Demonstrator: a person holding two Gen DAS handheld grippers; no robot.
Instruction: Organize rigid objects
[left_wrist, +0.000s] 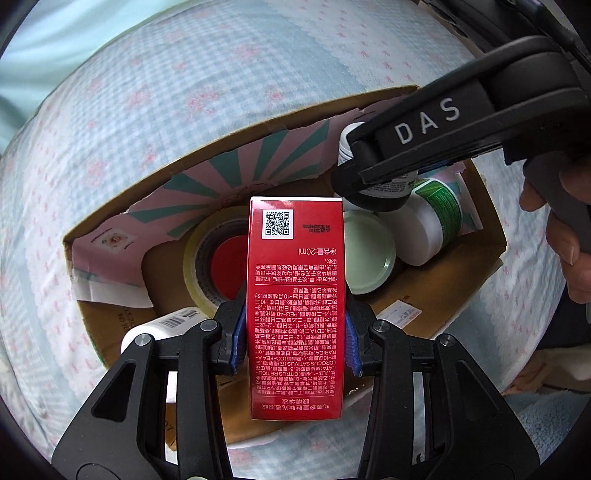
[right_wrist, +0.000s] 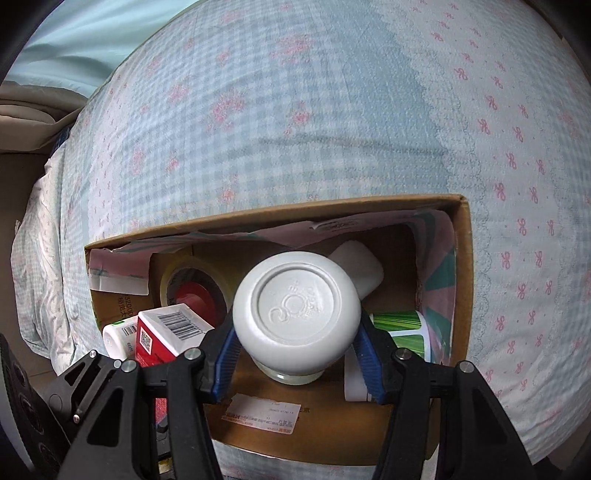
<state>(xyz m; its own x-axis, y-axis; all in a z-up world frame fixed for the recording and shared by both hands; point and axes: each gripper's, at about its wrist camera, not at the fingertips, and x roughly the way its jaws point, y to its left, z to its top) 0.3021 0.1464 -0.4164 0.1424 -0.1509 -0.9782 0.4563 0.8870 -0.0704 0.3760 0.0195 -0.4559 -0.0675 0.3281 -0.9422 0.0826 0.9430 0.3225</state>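
Carton, red and printed, clamped at its lower half in the left gripper, long axis running straight out along the fingers, poised above the cardboard box on the bedspread. Bottle, white, pinched base-forward in the right gripper, likewise over the box. Below: tape roll, green-labelled jar, pale lid, small bottle. Free floor apparently nearer the left gripper, beside the tape. Bottle cap and label hidden behind its base; box's near wall cut off by the fingers.
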